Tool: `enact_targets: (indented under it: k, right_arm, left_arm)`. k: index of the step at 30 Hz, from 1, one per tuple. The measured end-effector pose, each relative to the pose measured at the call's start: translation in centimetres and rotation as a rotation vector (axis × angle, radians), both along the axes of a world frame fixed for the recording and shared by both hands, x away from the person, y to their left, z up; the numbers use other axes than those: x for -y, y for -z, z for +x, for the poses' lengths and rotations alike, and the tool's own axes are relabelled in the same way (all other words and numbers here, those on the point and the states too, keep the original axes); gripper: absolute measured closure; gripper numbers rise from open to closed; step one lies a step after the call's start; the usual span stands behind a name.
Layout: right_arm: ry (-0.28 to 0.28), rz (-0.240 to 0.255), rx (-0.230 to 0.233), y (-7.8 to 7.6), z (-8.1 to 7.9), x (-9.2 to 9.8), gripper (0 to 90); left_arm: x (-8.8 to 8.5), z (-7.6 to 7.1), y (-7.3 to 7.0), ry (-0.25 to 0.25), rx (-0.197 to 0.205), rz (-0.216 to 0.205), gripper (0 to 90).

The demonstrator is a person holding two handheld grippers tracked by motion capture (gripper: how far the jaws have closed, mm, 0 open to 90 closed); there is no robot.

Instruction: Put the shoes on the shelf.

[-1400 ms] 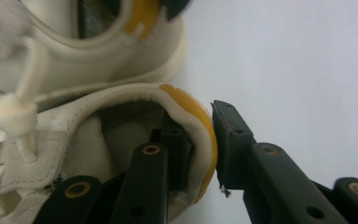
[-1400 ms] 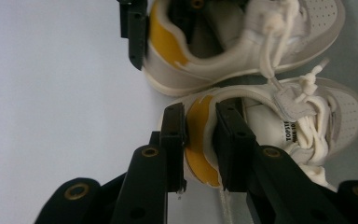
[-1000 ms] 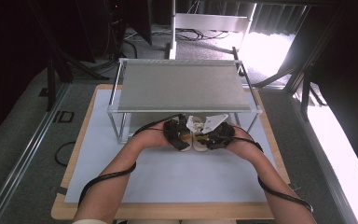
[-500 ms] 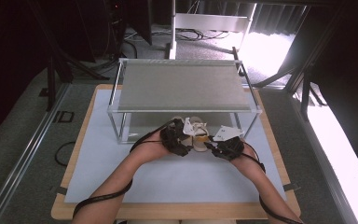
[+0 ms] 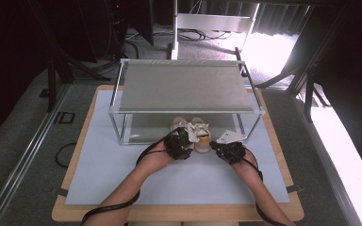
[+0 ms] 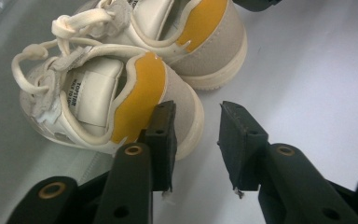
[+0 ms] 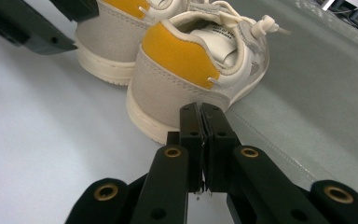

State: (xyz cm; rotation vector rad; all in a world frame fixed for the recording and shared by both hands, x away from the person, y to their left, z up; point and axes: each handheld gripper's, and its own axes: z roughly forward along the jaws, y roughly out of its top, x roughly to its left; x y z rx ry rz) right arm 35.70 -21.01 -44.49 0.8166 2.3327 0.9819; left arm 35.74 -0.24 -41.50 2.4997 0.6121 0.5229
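Two small cream shoes with yellow heel linings stand side by side, heels toward me, at the front edge of the rack: the left shoe [image 5: 181, 127] [image 6: 121, 93] and the right shoe [image 5: 201, 131] [image 7: 182, 70]. Their toes rest on the rack's grey base, their heels on the white sheet. My left gripper [image 5: 179, 145] [image 6: 196, 140] is open; one jaw stands in front of the left shoe's heel and the other over bare sheet, gripping nothing. My right gripper [image 5: 228, 151] [image 7: 200, 112] is shut and empty, just behind the right shoe's heel.
A metal-framed rack [image 5: 118, 110] with a grey top covers the far half of the table. Its grey base [image 7: 317, 93] lies under the shoes' toes. The white sheet [image 5: 122, 179] on the wooden board extends toward me. Cables trail from both grippers.
Both grippers have drawn back a little toward me, the right one farther. The shoes stay at the rack's front edge.
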Motion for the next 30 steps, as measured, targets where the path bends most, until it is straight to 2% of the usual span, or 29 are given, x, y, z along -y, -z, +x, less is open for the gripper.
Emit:
enact_targets:
  k: [7,11,15,21,26,29,30]
  right_arm:
    - [0.010,-0.007,0.003,0.0,0.4,-0.5,87.3]
    - [0.018,0.009,0.002,0.1,0.8,-1.2,87.3]
    - [0.023,0.018,0.003,0.3,1.4,-1.9,87.3]
    - [0.051,0.038,-0.006,0.6,2.7,-2.6,87.1]
    - [0.075,0.046,0.004,0.9,3.4,-3.0,86.8]
    - [0.086,0.051,-0.004,0.9,3.7,-3.2,86.8]
    - [0.093,0.049,-0.011,1.0,4.1,-3.4,86.8]
  left_arm:
    - [-0.6,0.3,-0.1,-0.014,0.008,0.007,78.3]
    - [-1.3,0.8,0.0,-0.002,0.038,0.032,78.2]
    - [-1.9,1.7,0.2,-0.022,0.029,0.012,78.2]
    - [-2.4,2.6,0.6,-0.027,0.054,0.010,78.2]
    - [-2.3,3.4,0.9,-0.019,0.082,0.043,78.0]
    - [-2.3,3.6,1.1,-0.023,0.088,0.054,77.9]
    - [-2.2,3.8,1.2,-0.031,0.095,0.070,77.0]
